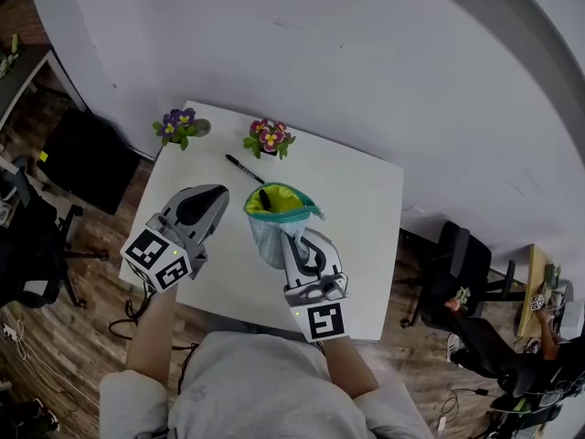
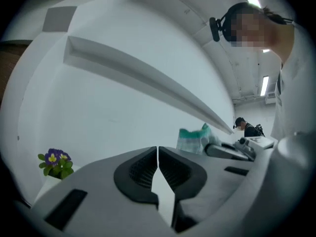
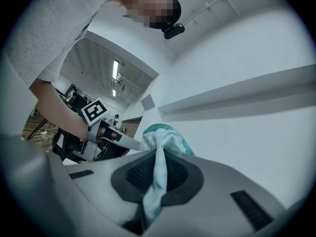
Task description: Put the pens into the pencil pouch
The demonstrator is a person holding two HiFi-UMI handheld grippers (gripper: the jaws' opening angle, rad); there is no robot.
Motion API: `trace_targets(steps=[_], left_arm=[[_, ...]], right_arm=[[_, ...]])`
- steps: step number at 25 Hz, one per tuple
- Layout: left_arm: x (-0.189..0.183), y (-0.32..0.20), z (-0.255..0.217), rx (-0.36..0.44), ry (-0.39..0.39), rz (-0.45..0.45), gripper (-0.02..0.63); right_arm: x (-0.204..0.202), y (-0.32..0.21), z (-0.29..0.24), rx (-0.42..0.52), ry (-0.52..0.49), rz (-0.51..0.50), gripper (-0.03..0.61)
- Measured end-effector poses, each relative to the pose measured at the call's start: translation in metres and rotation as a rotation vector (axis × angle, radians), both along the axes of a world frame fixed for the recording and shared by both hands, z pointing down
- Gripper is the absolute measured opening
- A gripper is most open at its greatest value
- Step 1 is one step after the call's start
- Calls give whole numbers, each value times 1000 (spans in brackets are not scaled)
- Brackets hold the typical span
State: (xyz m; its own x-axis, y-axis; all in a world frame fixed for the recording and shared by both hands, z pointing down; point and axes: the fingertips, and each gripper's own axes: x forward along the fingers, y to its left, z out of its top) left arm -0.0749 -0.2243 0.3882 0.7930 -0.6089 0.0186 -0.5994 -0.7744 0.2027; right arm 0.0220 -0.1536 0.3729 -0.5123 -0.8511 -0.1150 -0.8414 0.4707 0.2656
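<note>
Right gripper (image 1: 294,236) pinches the pencil pouch (image 1: 265,231) fabric, holding it open at centre; left gripper (image 1: 219,196), jaws together and empty, likely must open for the pen (image 1: 245,168) just above.

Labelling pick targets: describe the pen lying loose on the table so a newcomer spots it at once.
On the white table, go to the far edge. Between the purple flowers and the pink flowers, just in front of them, lies the pen. It is the only thin black stick flat on the tabletop, outside the teal-rimmed pouch.
</note>
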Motion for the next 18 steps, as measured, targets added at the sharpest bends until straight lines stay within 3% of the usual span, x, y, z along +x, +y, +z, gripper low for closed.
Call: trace_targets(steps=[7,14,18], left_arm=[[16,-16,69,-34,-272,126,28],[29,-51,132,52,-654,341,29],[36,-75,166,80,-815,439,47]], right_arm=[[12,-3,2,-10,13,73,34],[22,-9,9,-34,33,164,34],[26,-11,14,-46,40,212,34]])
